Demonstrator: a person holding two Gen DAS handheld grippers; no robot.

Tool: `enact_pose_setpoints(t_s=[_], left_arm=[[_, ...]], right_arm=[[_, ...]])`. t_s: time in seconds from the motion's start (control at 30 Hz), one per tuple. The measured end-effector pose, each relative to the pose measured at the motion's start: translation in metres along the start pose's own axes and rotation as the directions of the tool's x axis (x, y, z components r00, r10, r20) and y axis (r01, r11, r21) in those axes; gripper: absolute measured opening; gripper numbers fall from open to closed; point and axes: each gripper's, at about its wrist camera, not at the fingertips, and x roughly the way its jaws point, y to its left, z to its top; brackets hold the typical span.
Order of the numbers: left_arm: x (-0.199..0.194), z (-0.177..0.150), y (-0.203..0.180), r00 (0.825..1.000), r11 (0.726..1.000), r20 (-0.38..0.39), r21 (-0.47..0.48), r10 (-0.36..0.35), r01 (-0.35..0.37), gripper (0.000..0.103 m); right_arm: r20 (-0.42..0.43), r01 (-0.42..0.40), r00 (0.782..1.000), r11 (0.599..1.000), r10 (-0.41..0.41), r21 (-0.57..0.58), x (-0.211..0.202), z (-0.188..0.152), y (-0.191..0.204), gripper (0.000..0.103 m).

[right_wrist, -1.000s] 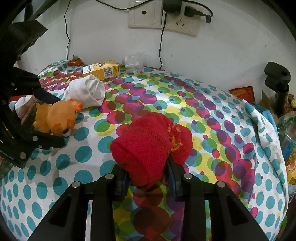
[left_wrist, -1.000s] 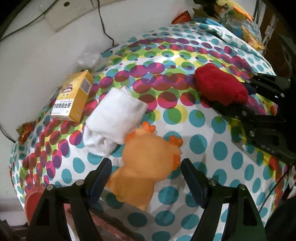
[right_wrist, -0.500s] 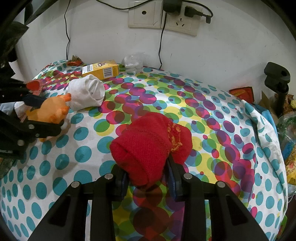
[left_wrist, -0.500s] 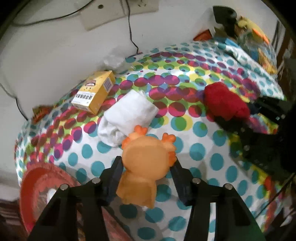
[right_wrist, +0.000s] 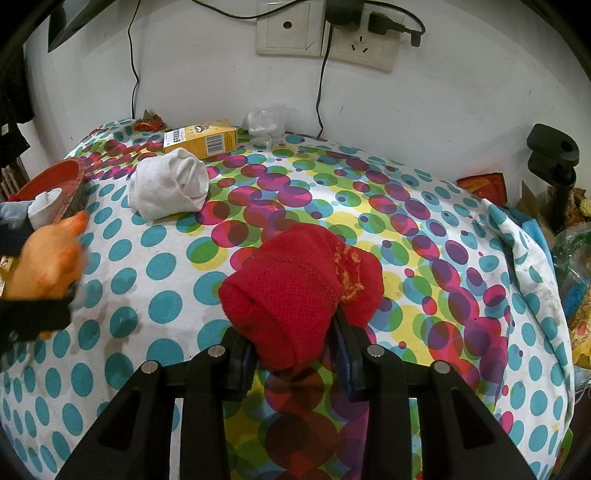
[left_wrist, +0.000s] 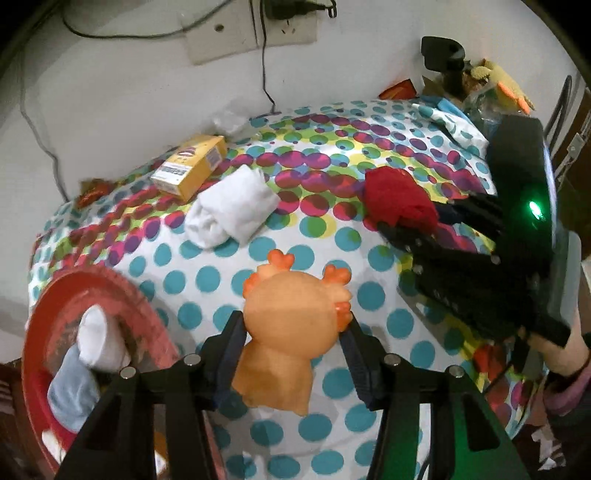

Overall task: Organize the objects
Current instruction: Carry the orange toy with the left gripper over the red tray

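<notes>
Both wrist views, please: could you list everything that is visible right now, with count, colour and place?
plush toy: 1, orange, clamped in the left claw above the cloth
knitted roll: 1, red, clamped in the right claw
sock roll: 1, white, on the cloth near the box
box: 1, yellow, lying at the back by the wall
basin: 1, red, left edge, holding white and grey-blue socks
tablecloth: 1, white with coloured dots, covering the table
plastic wrap: 1, clear, crumpled by the wall
wall sockets: 2, off-white, with black plugs
clamp post: 1, black, right edge
left claw: 1, black
right claw: 1, black
</notes>
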Motion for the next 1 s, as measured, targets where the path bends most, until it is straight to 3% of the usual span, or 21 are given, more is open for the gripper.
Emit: enact_pose_setpoints(t_s=[0.1,0.27,0.33,0.67,1.0], left_arm=[[-0.013,-0.016,-0.004,1.0,0.999,0.013,-0.048,0.024,-0.024,0.053],[-0.026,-0.041,0.003,1.0,0.982,0.023,-0.189,-0.016,0.02,0.053],[-0.033,-0.053,0.007,1.0,0.975,0.031,-0.223,0.003,0.005,0.053],[-0.068,-0.09,0.028,0.99,0.952,0.081,-0.293,0.113,-0.085,0.053],[-0.087,-0.123,0.069,0.983,0.91,0.094,-0.4,0.157,-0.107,0.053]], right_arm=[[0.0,0.0,1.0,1.0,0.0,0.0,0.0,0.0,0.0,0.034],[0.0,0.001,1.0,1.0,-0.001,0.0,0.0,0.001,0.0,0.034],[0.0,0.001,1.0,1.0,-0.001,0.0,0.0,0.001,0.0,0.034],[0.0,0.006,1.0,1.0,-0.006,-0.003,0.0,0.001,-0.001,0.034],[0.0,0.005,1.0,1.0,-0.005,-0.004,-0.001,0.001,-0.003,0.034]])
